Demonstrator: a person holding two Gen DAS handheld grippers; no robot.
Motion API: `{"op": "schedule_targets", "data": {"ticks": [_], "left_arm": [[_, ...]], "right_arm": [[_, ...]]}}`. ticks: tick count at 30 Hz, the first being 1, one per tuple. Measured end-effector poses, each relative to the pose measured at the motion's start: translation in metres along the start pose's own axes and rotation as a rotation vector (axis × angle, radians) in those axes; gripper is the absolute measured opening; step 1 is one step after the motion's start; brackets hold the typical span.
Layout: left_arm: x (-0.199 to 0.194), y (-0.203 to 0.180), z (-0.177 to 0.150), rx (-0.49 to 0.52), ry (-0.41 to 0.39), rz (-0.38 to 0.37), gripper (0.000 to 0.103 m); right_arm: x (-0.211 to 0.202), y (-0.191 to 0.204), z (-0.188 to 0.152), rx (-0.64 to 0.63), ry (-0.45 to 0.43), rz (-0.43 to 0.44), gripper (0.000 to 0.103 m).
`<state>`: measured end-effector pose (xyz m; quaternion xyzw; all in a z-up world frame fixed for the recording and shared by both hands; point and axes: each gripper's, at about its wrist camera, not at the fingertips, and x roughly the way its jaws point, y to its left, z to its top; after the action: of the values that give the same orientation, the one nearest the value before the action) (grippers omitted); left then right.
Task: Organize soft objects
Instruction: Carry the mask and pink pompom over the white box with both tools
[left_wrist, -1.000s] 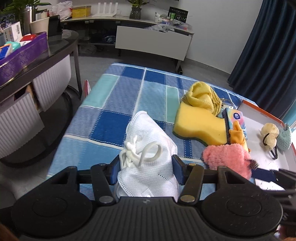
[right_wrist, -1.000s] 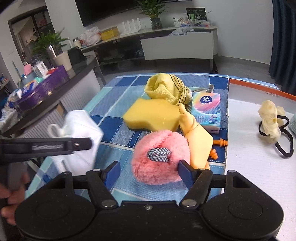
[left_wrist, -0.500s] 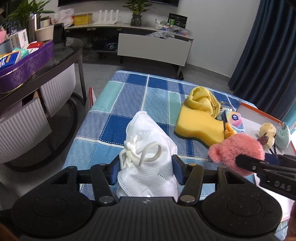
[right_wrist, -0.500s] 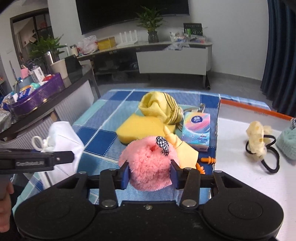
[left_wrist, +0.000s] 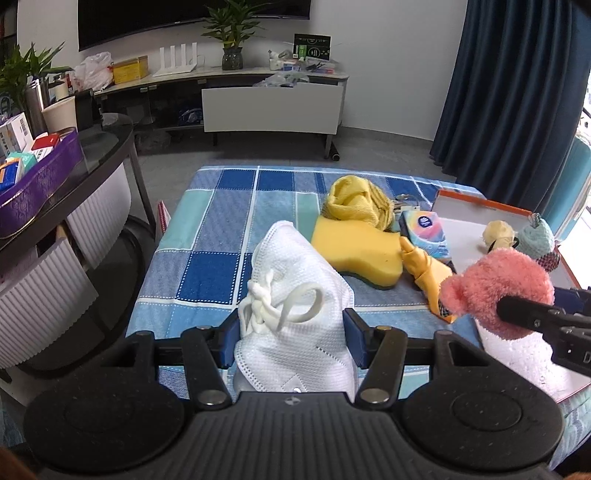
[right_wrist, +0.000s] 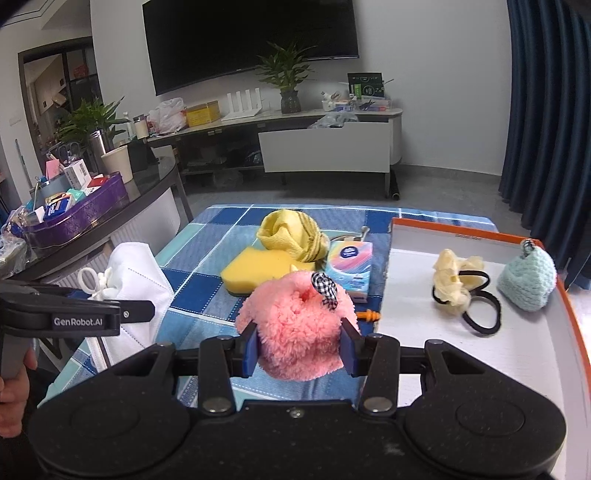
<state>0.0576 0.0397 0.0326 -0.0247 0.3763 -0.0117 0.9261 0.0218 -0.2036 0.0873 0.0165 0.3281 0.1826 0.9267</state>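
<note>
**Living-room table, checked blue cloth: soft goods in hand**

Checked blue tablecloth (left_wrist: 207, 269) covers the work surface. Left gripper (left_wrist: 291, 332): pads clamped on a white face mask (left_wrist: 295, 295), held above the cloth. Right gripper (right_wrist: 299, 345): pads pressed into a pink plush toy (right_wrist: 295, 325), lifted beside the white tray (right_wrist: 424, 354). On cloth: yellow sponge (left_wrist: 354, 251), yellow towel (left_wrist: 354, 201), tissue pack (left_wrist: 424, 232). In tray: cream scrunchie (right_wrist: 452, 280), black hair ties (right_wrist: 480, 314), mint knitted pouch (right_wrist: 526, 278).

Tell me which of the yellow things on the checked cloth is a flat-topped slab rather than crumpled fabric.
The yellow sponge: a smooth, flat-topped block with a dark underside, lying in front of the yellow towel, which is bunched into folds behind it.
</note>
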Motion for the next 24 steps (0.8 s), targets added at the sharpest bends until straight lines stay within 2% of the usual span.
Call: {"op": "schedule_targets", "data": {"ticks": [10,24], "left_arm": [[-0.009,-0.033,-0.002,-0.025,-0.013,-0.048,0.057],[-0.009,-0.065,-0.006,0.007,-0.004,-0.091,0.057]], "right_arm": [[-0.023,-0.025,-0.009,0.035,-0.025,-0.048,0.053],[-0.044,-0.056,-0.017,0.081,-0.048,-0.113,0.053]]}}
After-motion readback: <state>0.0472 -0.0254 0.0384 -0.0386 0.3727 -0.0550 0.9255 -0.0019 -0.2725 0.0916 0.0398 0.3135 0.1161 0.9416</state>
